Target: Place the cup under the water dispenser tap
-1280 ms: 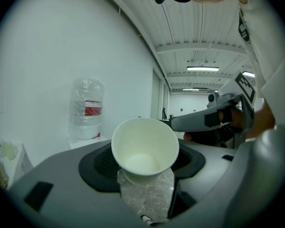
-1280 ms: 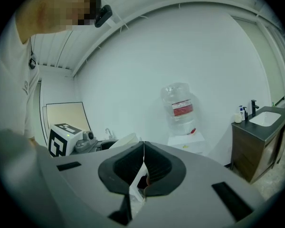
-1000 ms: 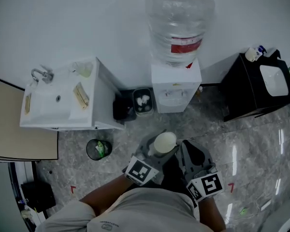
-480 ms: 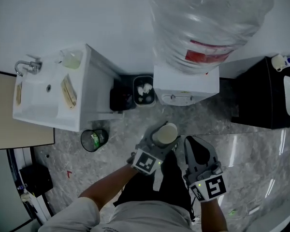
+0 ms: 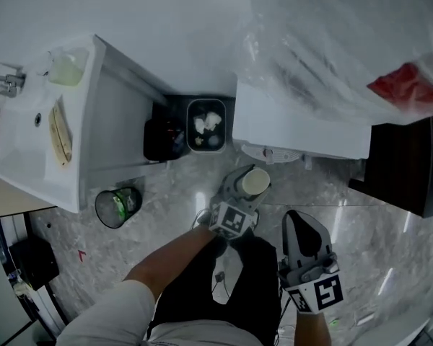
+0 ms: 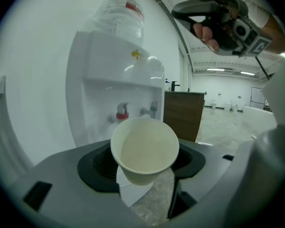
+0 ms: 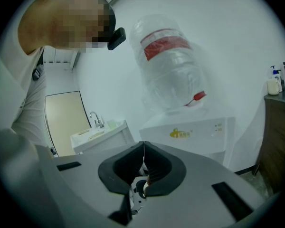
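Observation:
A white paper cup (image 5: 257,182) sits upright, mouth up and empty, between the jaws of my left gripper (image 5: 250,184), which is shut on it. In the left gripper view the cup (image 6: 145,148) is a short way in front of the white water dispenser (image 6: 115,80), with the red tap (image 6: 122,113) and a grey tap (image 6: 152,109) just beyond its rim. From the head view the taps (image 5: 270,153) lie right ahead of the cup, under the dispenser (image 5: 303,125) and its big bottle (image 5: 332,42). My right gripper (image 5: 302,220) hangs back to the right, shut and empty (image 7: 143,167).
A small bin of crumpled paper (image 5: 206,130) and a black object (image 5: 162,139) stand left of the dispenser. Further left are a white sink cabinet (image 5: 108,121) and a round waste bin (image 5: 115,206). A dark cabinet (image 5: 411,171) stands to the right. The floor is glossy marble.
Both grippers and the head have sunk lower and closer to the dispenser. The left gripper has carried the cup forward toward the taps; the right one trails behind.

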Motion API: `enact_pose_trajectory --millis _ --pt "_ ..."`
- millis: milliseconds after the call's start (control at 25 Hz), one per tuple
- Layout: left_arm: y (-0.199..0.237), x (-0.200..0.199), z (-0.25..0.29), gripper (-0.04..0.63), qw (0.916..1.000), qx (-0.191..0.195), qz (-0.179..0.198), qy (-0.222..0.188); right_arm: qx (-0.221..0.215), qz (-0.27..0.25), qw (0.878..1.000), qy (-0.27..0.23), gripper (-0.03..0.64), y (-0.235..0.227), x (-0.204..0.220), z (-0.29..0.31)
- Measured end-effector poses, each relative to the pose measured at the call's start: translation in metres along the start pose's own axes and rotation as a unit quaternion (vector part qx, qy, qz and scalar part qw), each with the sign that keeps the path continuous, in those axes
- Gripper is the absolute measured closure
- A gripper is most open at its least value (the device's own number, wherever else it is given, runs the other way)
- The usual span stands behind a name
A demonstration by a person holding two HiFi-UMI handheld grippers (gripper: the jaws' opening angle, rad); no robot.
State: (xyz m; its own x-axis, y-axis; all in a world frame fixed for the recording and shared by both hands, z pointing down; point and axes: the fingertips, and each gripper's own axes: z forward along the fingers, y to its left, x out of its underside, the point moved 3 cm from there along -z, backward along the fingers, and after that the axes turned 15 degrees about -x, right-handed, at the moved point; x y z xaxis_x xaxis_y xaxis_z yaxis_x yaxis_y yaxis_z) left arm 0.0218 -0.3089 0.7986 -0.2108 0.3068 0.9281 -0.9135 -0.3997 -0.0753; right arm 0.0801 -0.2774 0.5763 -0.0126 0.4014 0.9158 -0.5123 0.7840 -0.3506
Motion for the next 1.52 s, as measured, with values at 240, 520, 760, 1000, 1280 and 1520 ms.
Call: enact_pose_trajectory --millis 240,520,760,1000,1280,1520 --pt "0.001 0.071 0.061 0.309 0.999 -0.04 -0.012 0.02 -0.003 -0.004 1.0 0.025 0.6 -0.027 0.04 0.018" --pt "0.002 0.103 0.103 0.308 0.996 -0.083 -0.028 0.019 -0.019 -0.001 0.998 0.053 0.6 -0.043 0.065 0.028" --pt "0.003 0.112 0.125 0.307 0.9929 -0.108 -0.045 0.02 -0.033 0.007 0.997 0.076 0.6 -0.046 0.08 0.03" --pt "0.002 0.115 0.131 0.281 0.9917 -0.113 -0.056 0.024 -0.039 0.018 0.995 0.091 0.6 -0.047 0.086 0.025" --pt "0.01 0.102 0.119 0.244 0.9926 -0.103 -0.059 0.023 -0.059 0.032 0.993 0.1 0.6 -0.032 0.083 0.026" --pt "0.002 0.082 0.076 0.242 0.9935 -0.086 -0.066 0.036 -0.061 0.037 0.993 0.096 0.6 -0.013 0.06 0.029"
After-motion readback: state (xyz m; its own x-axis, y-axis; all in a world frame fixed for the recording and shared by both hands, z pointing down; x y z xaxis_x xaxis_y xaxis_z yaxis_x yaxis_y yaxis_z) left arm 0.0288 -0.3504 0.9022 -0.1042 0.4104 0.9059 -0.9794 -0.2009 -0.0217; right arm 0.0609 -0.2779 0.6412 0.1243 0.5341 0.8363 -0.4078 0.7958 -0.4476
